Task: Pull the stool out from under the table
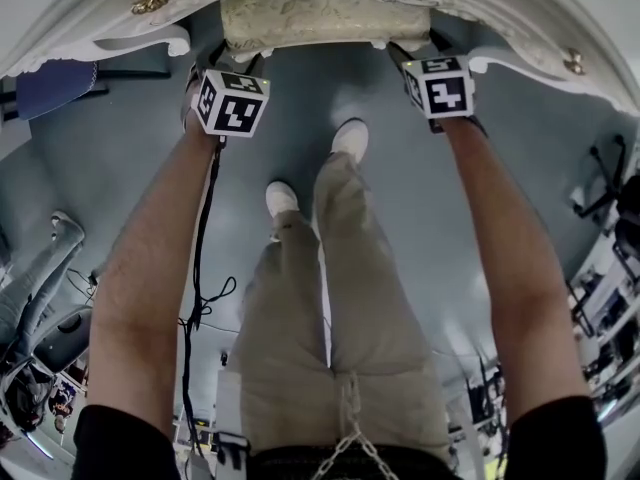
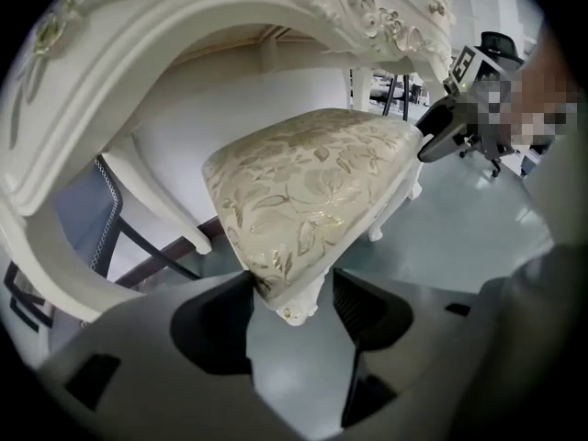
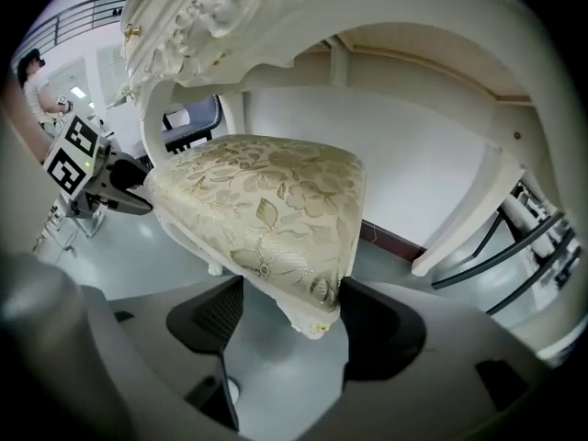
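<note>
A stool (image 1: 320,18) with a cream and gold floral cushion and white carved legs stands under the ornate white table (image 1: 60,50). In the head view my left gripper (image 1: 222,68) is at the stool's near left corner and my right gripper (image 1: 420,60) at its near right corner. The left gripper view shows that corner of the stool (image 2: 312,173) between my left gripper's (image 2: 292,288) jaws. The left jaw touches the cushion edge and the right jaw stands off the leg. My right gripper (image 3: 292,292) straddles the other corner of the stool (image 3: 266,200), with a gap at its left jaw.
The person's legs and white shoes (image 1: 350,140) stand on the grey floor just in front of the stool. A black cable (image 1: 200,268) hangs from the left gripper. White table legs (image 2: 156,200) (image 3: 469,219) flank the stool. A dark blue chair (image 1: 50,83) is at the left, office chairs (image 1: 610,188) at the right.
</note>
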